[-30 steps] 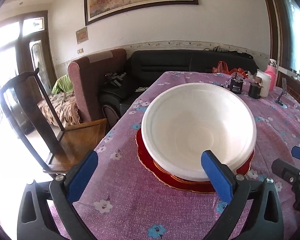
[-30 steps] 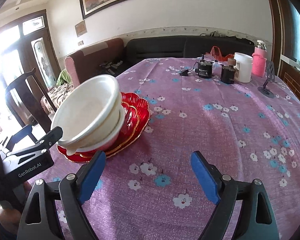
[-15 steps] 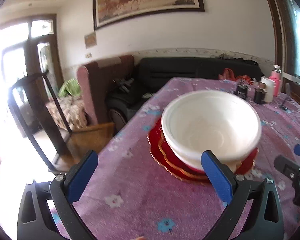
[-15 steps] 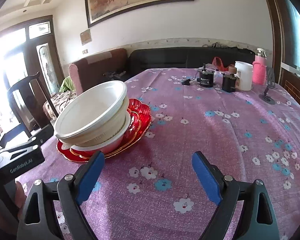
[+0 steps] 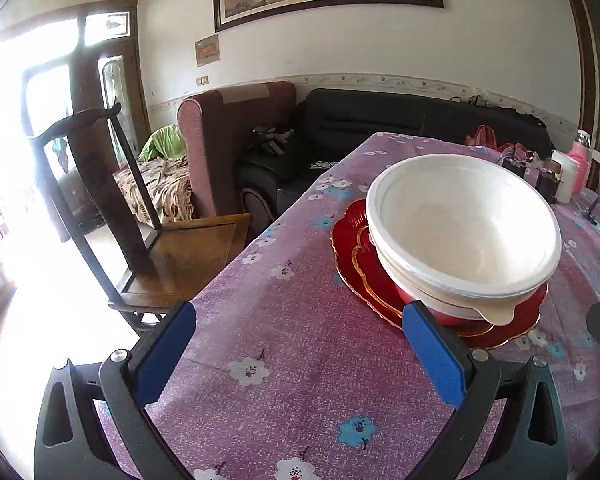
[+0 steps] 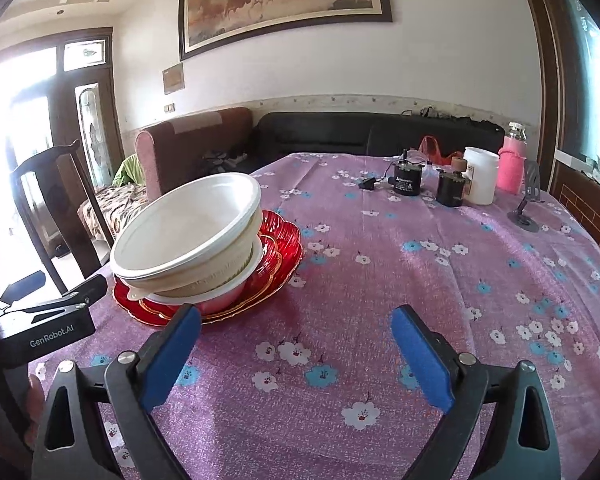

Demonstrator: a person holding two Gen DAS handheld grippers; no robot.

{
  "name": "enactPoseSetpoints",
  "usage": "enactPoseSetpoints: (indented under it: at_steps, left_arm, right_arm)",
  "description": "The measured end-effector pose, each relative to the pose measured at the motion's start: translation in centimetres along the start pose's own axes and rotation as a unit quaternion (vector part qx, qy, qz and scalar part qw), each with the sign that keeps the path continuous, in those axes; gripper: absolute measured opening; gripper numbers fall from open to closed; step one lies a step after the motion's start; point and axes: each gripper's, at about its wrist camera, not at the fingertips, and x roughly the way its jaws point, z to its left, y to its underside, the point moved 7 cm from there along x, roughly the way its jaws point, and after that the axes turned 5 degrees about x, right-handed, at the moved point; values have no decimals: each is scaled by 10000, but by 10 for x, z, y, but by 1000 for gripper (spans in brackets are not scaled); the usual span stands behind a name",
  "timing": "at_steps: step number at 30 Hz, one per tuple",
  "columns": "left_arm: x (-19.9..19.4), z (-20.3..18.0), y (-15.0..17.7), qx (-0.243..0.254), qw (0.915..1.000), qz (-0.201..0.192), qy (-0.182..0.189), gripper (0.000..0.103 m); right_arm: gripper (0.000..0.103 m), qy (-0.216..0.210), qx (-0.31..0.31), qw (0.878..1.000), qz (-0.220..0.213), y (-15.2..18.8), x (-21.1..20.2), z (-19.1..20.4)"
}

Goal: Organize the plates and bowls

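Backing away now, the left gripper (image 5: 296,354) hangs wide open and empty short of the stack, where a second ago its right finger overlapped the bowl (image 5: 462,226) rim, so the white bowls sit nested, tilted, on the red plates (image 5: 350,232) near the table's (image 5: 300,400) left edge and the stacking looks done. The right gripper (image 6: 296,350) has just been opening further, nothing between its jaws, over bare cloth. Its view alone shows the tilt side-on and the cups (image 6: 478,176) beyond; the left view alone looks into the top bowl, empty.
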Motion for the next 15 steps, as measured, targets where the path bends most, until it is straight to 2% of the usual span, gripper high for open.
enactPoseSetpoints:
  at_steps: [15]
  left_arm:
    - [5, -2, 0, 108, 9999, 96, -72, 103]
  right_arm:
    - [101, 32, -136, 9999, 18, 0, 0, 3]
